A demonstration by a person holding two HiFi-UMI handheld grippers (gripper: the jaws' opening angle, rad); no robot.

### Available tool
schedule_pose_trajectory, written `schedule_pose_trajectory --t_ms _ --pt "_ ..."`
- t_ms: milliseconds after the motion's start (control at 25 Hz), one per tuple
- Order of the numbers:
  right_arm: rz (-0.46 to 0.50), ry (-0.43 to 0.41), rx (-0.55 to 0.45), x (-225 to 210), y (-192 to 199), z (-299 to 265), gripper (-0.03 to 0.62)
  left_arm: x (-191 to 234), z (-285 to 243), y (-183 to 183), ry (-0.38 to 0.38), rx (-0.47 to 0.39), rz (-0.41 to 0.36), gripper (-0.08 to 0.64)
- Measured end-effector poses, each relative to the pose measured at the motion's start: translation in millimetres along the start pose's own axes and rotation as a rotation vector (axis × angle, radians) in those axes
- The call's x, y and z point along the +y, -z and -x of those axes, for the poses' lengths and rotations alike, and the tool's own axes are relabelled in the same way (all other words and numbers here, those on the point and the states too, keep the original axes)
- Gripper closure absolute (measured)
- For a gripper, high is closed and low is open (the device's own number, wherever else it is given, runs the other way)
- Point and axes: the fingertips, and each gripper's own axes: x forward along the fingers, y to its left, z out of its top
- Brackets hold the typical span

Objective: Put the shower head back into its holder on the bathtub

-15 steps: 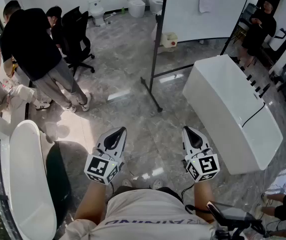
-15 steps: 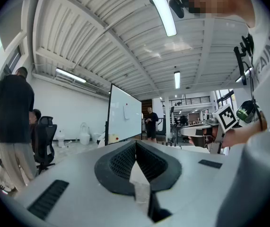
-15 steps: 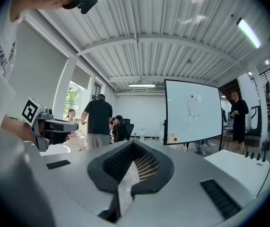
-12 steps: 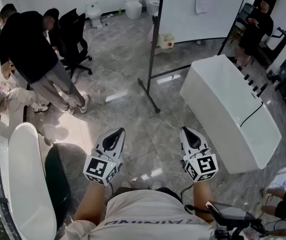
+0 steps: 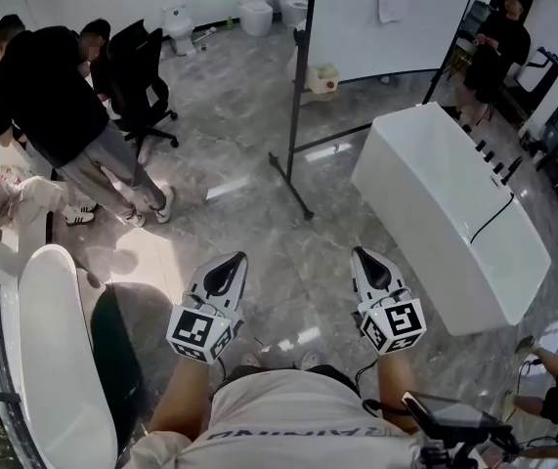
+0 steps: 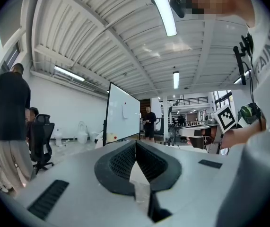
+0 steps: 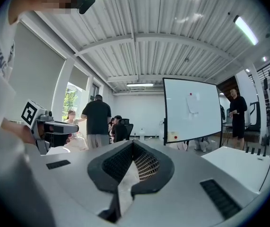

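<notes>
Head view: the bathtub (image 5: 435,203) lies ahead-right, long axis slanting away, nearer the right hand-held gripper (image 5: 361,254) than the left hand-held gripper (image 5: 234,258). The shower head is too small to spot (a hose (image 5: 493,224) crosses the rim). Left gripper view: clenched, empty. Right gripper view: likewise.

Left hand-held gripper (image 5: 222,270) and right hand-held gripper (image 5: 369,265) side by side, level, jaws together, above grey marble floor (image 5: 259,135). White bathtub (image 5: 425,193) ahead-right of right one, black hose (image 5: 491,227) over its rim. Whiteboard (image 5: 386,18) farther ahead. Person in black (image 5: 49,96) ahead-left.
</notes>
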Motion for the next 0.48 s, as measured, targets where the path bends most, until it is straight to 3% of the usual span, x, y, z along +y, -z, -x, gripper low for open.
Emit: schedule_pose_trajectory --t_ms 480 --pt "0.009 0.045 0.043 49.3 8.7 -10.0 0.581 30.1 29.0 17.2 0.061 0.009 0.034 0.541"
